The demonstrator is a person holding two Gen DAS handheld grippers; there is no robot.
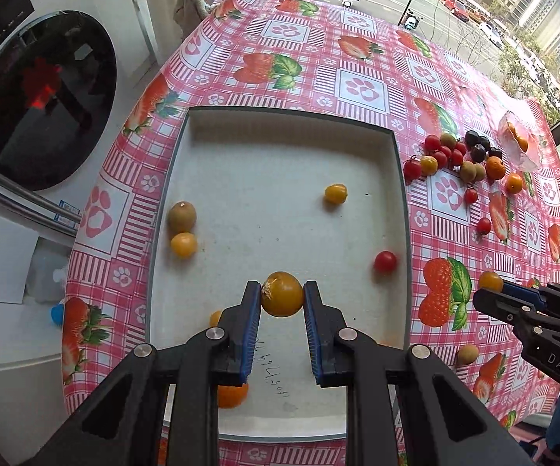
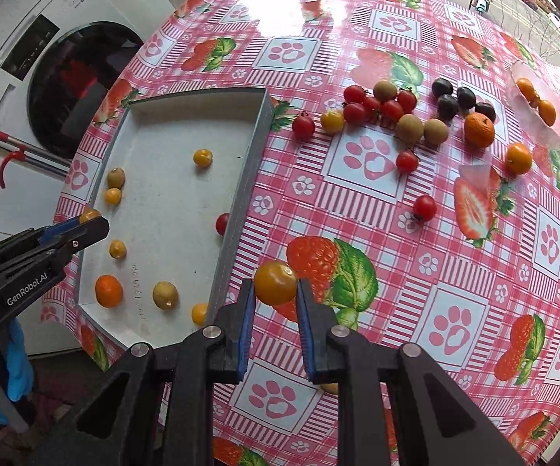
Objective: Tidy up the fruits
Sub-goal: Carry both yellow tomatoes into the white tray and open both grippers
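My left gripper (image 1: 282,298) is shut on a yellow-orange tomato (image 1: 282,299), held above the white tray (image 1: 291,116). The left gripper also shows in the right wrist view (image 2: 86,219). My right gripper (image 2: 275,286) is shut on another yellow-orange tomato (image 2: 275,281), held over the tablecloth just right of the tray's wall (image 2: 241,178). The right gripper shows in the left wrist view (image 1: 489,291). In the tray lie a kiwi (image 1: 181,216), yellow tomatoes (image 1: 183,244), a red tomato (image 1: 385,262) and an orange (image 2: 108,290).
A loose pile of red tomatoes (image 2: 392,109), kiwis (image 2: 410,128), dark plums (image 2: 447,105) and an orange (image 2: 479,129) lies on the strawberry-print tablecloth, far right. A clear plastic bag (image 2: 540,108) holds more fruit. A washing machine (image 1: 43,97) stands left of the table.
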